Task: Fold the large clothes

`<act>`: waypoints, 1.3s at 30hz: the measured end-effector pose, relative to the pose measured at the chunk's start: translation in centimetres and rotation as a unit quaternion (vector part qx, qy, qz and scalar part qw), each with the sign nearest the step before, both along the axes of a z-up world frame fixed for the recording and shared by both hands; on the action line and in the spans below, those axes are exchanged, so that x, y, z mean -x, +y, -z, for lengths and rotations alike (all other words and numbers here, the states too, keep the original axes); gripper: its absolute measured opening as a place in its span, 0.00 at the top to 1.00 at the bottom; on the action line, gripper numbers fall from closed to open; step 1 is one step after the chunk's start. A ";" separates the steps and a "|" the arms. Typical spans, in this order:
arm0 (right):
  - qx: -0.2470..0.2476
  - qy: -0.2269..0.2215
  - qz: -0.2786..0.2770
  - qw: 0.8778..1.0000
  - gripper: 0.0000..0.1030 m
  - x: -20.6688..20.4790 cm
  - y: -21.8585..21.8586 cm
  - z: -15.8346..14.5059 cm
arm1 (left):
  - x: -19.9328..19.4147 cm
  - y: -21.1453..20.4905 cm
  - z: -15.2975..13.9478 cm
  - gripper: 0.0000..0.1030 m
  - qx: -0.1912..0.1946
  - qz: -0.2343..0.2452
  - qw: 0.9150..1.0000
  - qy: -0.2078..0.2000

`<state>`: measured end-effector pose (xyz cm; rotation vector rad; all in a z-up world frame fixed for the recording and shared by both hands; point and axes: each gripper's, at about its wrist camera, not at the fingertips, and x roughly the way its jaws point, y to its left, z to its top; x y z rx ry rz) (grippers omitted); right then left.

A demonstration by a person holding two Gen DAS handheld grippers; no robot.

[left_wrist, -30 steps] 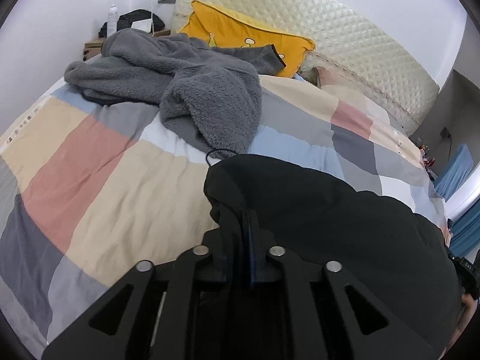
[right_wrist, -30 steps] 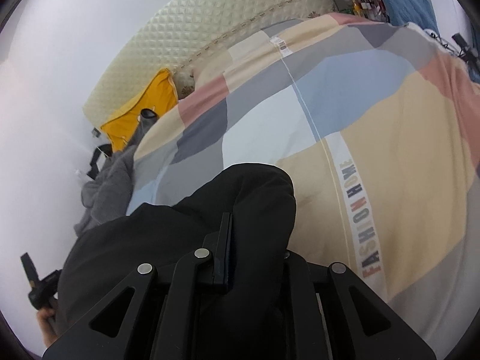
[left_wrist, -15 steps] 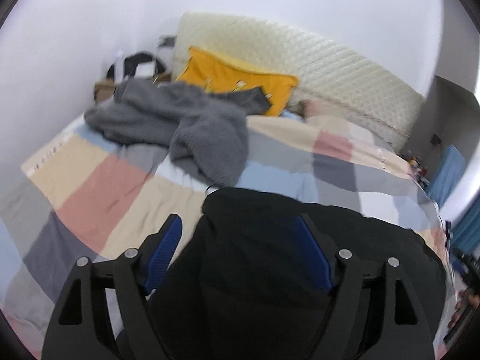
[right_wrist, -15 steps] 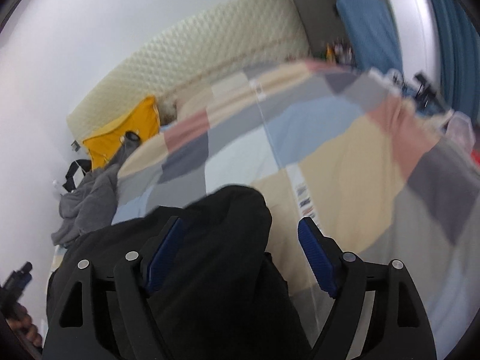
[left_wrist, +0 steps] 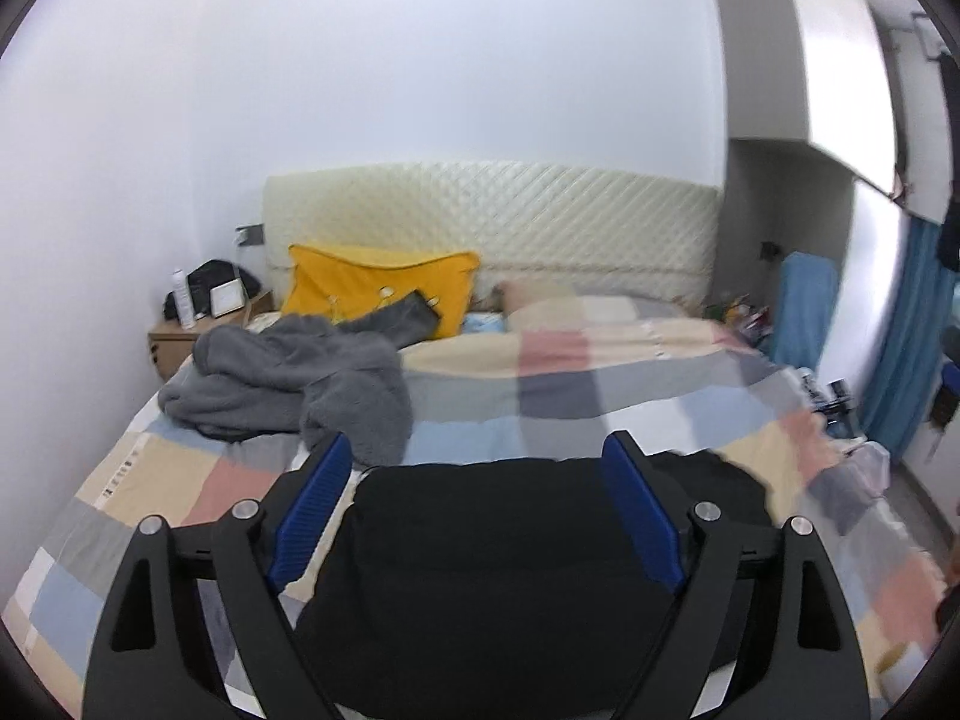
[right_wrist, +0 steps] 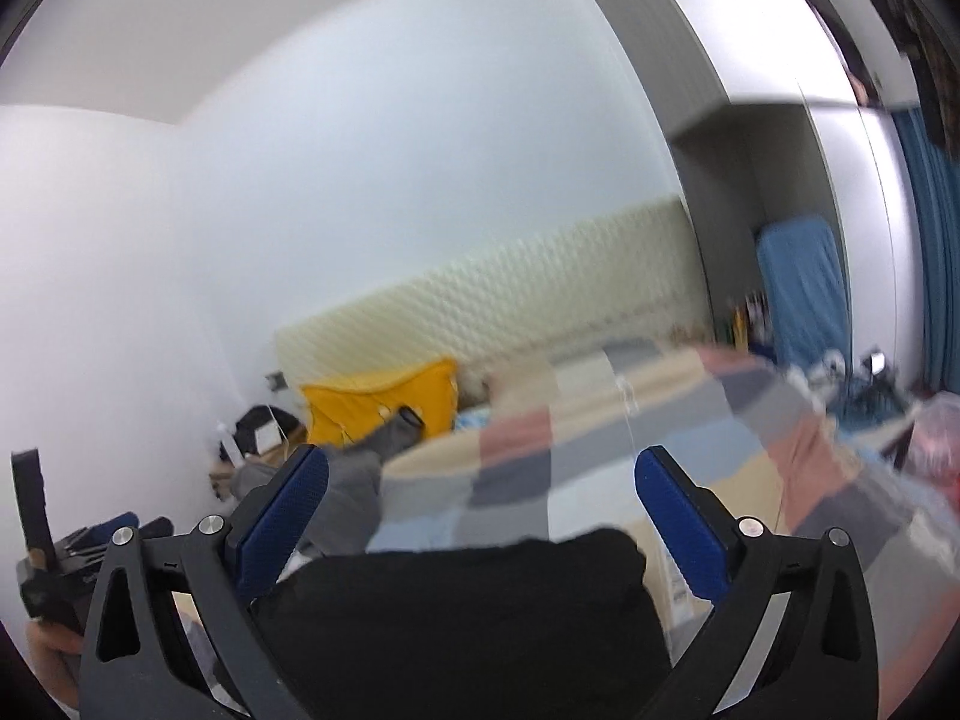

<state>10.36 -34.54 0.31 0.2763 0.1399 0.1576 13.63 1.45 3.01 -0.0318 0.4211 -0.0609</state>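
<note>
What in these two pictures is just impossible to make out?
- Black garment: near part hidden behind the left gripper, left view; cut off below.
- Quilt: print blurred, right view.
- Nightstand items: too small, left view.
- Grey fleece: partly behind the right gripper, right view.

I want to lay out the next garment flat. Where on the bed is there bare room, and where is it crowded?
Bare duvet lies between the black garment and the headboard, right of the grey fleece. The far left corner is crowded: fleece piled against the yellow pillow. Both claws, left and right, are open.
</note>
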 end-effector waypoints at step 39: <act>0.085 0.027 -0.032 0.995 0.00 15.7 11.2 5.5 | 14.3 -3.4 1.4 0.02 0.042 0.067 0.997 0.009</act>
